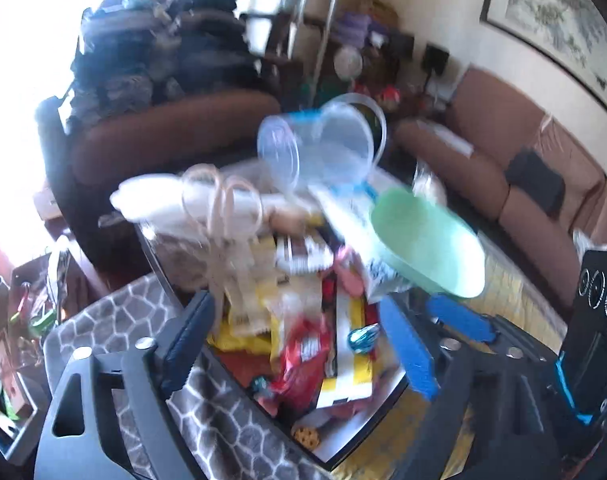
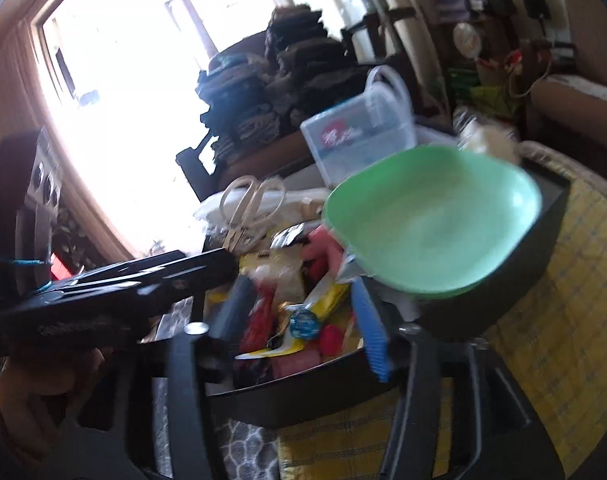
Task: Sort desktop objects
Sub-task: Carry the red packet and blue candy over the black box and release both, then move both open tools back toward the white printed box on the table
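Black hand-held gripper (image 1: 299,344) frames, silver screws, seemingly ribbed blue pads.

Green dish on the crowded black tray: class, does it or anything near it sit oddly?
Yes. The green dish lies tilted on the snack packets, overhanging the black tray rim. Cream scissors perch on the pile too.

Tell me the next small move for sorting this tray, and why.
Probably lower the left hand-held gripper onto the red snack packet: its jaws stand open with nothing between them, right above that packet on top of the tray's pile, unobstructed.
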Available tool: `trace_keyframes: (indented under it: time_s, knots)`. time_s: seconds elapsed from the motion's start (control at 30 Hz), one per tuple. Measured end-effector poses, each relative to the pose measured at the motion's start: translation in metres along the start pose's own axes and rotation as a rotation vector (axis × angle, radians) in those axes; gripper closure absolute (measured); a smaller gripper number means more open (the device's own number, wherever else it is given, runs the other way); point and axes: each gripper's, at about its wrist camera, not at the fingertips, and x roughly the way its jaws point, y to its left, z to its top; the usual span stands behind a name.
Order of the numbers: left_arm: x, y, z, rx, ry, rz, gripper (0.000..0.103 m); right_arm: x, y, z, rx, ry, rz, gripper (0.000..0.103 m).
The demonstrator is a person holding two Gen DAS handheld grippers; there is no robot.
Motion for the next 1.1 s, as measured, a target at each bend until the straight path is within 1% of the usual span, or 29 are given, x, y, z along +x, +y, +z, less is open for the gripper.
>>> trace_keyframes:
  time_s: [0.03, 0.1, 0.17, 0.2, 0.23, 0.27, 0.3, 0.37, 0.43, 0.47, 0.5, 0.53, 0.57, 0.6, 0.63, 0.67, 0.7, 0.73, 0.8, 0.87, 0.93, 1.0, 1.03, 1.07, 1.1]
  knots:
    - [-0.004, 0.001, 0.001, 0.005, -0.015, 0.005, 0.015, -0.01, -0.004, 0.005, -0.001, -0.031, -0.001, 0.049]
    - [-0.007, 0.002, 0.003, -0.004, -0.034, 0.012, 0.015, -0.032, -0.014, 0.014, 0.013, -0.077, -0.012, 0.046]
    - [-0.007, 0.002, 0.003, -0.038, -0.026, -0.026, 0.015, -0.052, -0.027, 0.022, 0.035, -0.116, -0.03, 0.042]
    - [-0.007, 0.0, 0.002, -0.05, -0.015, -0.056, 0.015, -0.066, -0.038, 0.026, 0.054, -0.138, -0.06, 0.041]
    - [-0.008, -0.006, 0.0, -0.054, -0.008, -0.09, 0.015, -0.08, -0.051, 0.03, 0.076, -0.157, -0.11, 0.04]
    - [-0.01, -0.014, -0.002, -0.051, -0.004, -0.117, 0.015, -0.095, -0.063, 0.031, 0.098, -0.171, -0.162, 0.04]
    - [-0.012, -0.023, -0.004, -0.04, 0.001, -0.146, 0.015, -0.118, -0.082, 0.027, 0.141, -0.18, -0.24, 0.04]
    - [-0.019, -0.05, -0.009, 0.003, 0.007, -0.223, 0.015, -0.158, -0.113, 0.014, 0.23, -0.179, -0.356, 0.04]
    - [-0.025, -0.087, -0.021, 0.081, 0.034, -0.332, 0.016, -0.215, -0.153, -0.013, 0.361, -0.168, -0.528, 0.04]
    - [-0.027, -0.101, -0.026, 0.112, 0.04, -0.359, 0.017, -0.241, -0.173, -0.024, 0.407, -0.15, -0.602, 0.04]
    - [-0.027, -0.121, -0.035, 0.154, 0.05, -0.385, 0.02, -0.268, -0.192, -0.038, 0.442, -0.129, -0.692, 0.041]
    - [-0.025, -0.146, -0.045, 0.202, 0.075, -0.408, 0.022, -0.3, -0.213, -0.053, 0.467, -0.124, -0.811, 0.043]
    - [-0.02, -0.17, -0.056, 0.242, 0.112, -0.43, 0.034, -0.326, -0.228, -0.065, 0.492, -0.137, -0.917, 0.053]
    - [-0.013, -0.198, -0.069, 0.276, 0.162, -0.468, 0.053, -0.355, -0.248, -0.081, 0.533, -0.16, -1.033, 0.079]
    - [-0.007, -0.224, -0.081, 0.302, 0.206, -0.516, 0.061, -0.38, -0.267, -0.098, 0.584, -0.179, -1.131, 0.093]
    - [0.001, -0.25, -0.096, 0.332, 0.237, -0.552, 0.082, -0.398, -0.284, -0.113, 0.63, -0.195, -1.192, 0.101]
    - [0.009, -0.273, -0.109, 0.368, 0.261, -0.551, 0.094, -0.414, -0.301, -0.127, 0.679, -0.208, -1.237, 0.102]
    - [0.02, -0.299, -0.125, 0.412, 0.283, -0.526, 0.094, -0.424, -0.319, -0.139, 0.703, -0.212, -1.251, 0.102]
    - [0.043, -0.333, -0.147, 0.441, 0.322, -0.508, 0.095, -0.432, -0.343, -0.157, 0.744, -0.18, -1.287, 0.102]
    - [0.063, -0.359, -0.165, 0.427, 0.379, -0.508, 0.095, -0.421, -0.361, -0.167, 0.746, -0.132, -1.281, 0.102]
    - [0.072, -0.38, -0.184, 0.45, 0.414, -0.508, 0.095, -0.411, -0.379, -0.181, 0.762, -0.064, -1.28, 0.102]
    - [0.077, -0.393, -0.199, 0.481, 0.437, -0.496, 0.095, -0.407, -0.391, -0.195, 0.793, -0.027, -1.252, 0.102]
    - [0.08, -0.395, -0.205, 0.477, 0.456, -0.505, 0.095, -0.408, -0.391, -0.2, 0.803, -0.037, -1.214, 0.102]
    - [0.081, -0.395, -0.207, 0.47, 0.466, -0.508, 0.097, -0.407, -0.39, -0.2, 0.81, -0.057, -1.164, 0.102]
    - [0.081, -0.391, -0.206, 0.465, 0.457, -0.496, 0.095, -0.405, -0.389, -0.198, 0.811, -0.075, -1.108, 0.101]
